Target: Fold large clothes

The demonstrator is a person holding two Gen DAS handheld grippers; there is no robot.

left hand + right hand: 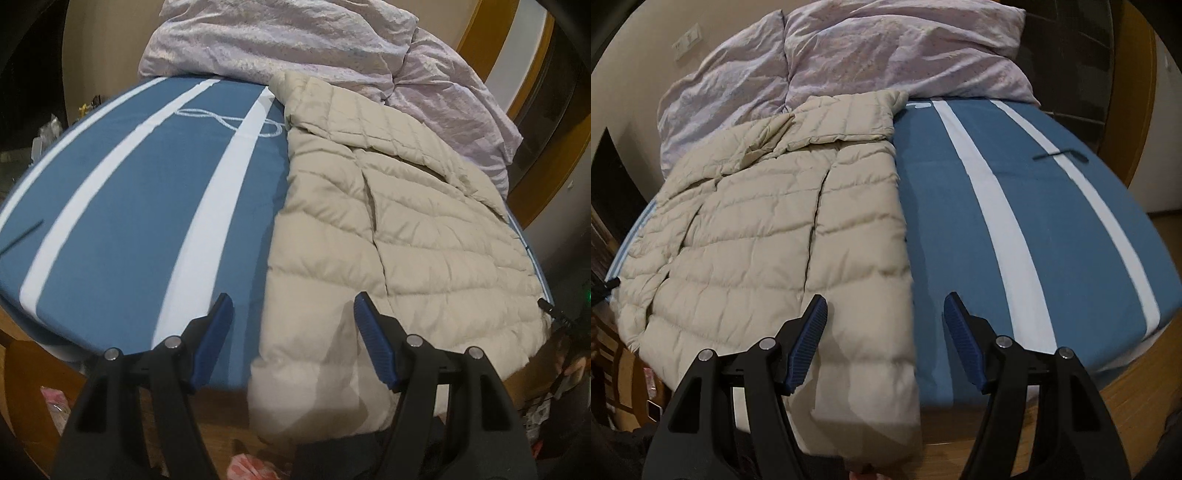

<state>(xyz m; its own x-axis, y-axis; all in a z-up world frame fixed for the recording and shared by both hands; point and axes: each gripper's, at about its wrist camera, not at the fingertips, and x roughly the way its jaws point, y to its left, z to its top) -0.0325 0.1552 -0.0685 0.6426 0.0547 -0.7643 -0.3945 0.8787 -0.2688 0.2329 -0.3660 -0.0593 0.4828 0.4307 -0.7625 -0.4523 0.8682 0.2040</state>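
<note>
Right wrist: jacket (768, 236) under empty right gripper (884, 314), left of centre

Beige puffer jacket (768, 240) flat on bed (1052, 258), hem overhanging near edge. Blue sheet, white stripes. Lilac duvet (849, 59) bunched at far end, touching jacket collar. Right claw (884, 306) open, empty, above jacket edge.

Left black two-finger gripper with ribbed blue pads (293, 321): jaws parted wide, nothing clamped, angled steeply downward. Right black gripper with matching blue pads (885, 321): jaws equally wide apart, empty, pitched down alike, fingers pointing far.
</note>
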